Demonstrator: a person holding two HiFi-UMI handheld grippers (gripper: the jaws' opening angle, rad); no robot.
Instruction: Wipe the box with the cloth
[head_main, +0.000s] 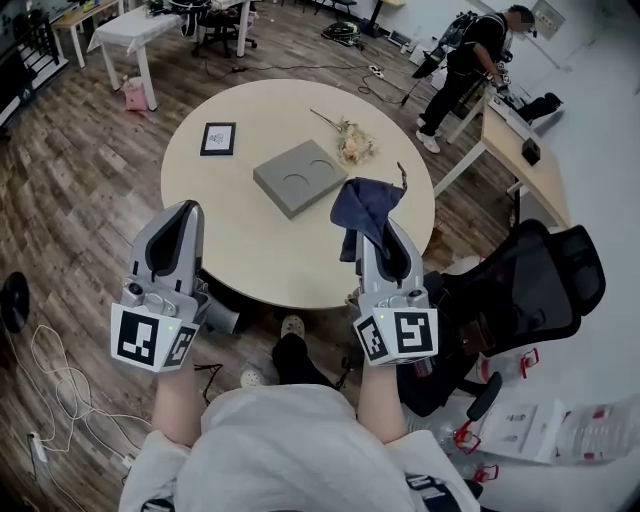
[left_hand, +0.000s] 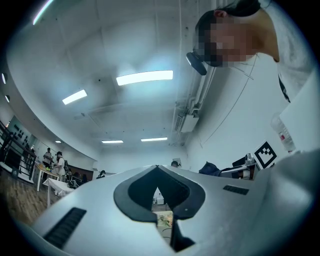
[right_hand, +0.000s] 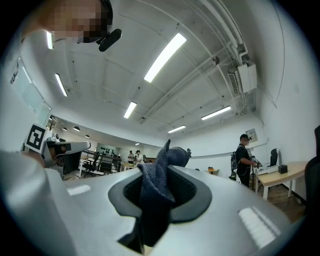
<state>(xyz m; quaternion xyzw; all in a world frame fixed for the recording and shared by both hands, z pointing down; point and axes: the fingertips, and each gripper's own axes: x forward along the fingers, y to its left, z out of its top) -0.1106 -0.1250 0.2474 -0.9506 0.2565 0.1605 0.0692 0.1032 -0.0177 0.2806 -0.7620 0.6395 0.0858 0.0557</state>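
A flat grey box (head_main: 298, 177) with two round recesses lies in the middle of the round beige table (head_main: 240, 240). My right gripper (head_main: 384, 228) is over the table's near right edge, shut on a dark blue cloth (head_main: 364, 208) that bunches up above its tips, just right of the box. In the right gripper view the cloth (right_hand: 157, 184) fills the slot between the jaws of the right gripper (right_hand: 159, 172). My left gripper (head_main: 186, 210) hovers at the table's near left edge, jaws together and holding nothing; in its own view the left gripper (left_hand: 157, 168) points slightly upward.
A framed picture (head_main: 217, 138) and a dried flower sprig (head_main: 350, 143) lie on the far side of the table. A black office chair (head_main: 525, 290) stands to my right. A person (head_main: 468, 58) stands by a desk (head_main: 520, 145) at the back right. Cables (head_main: 55, 385) trail on the floor.
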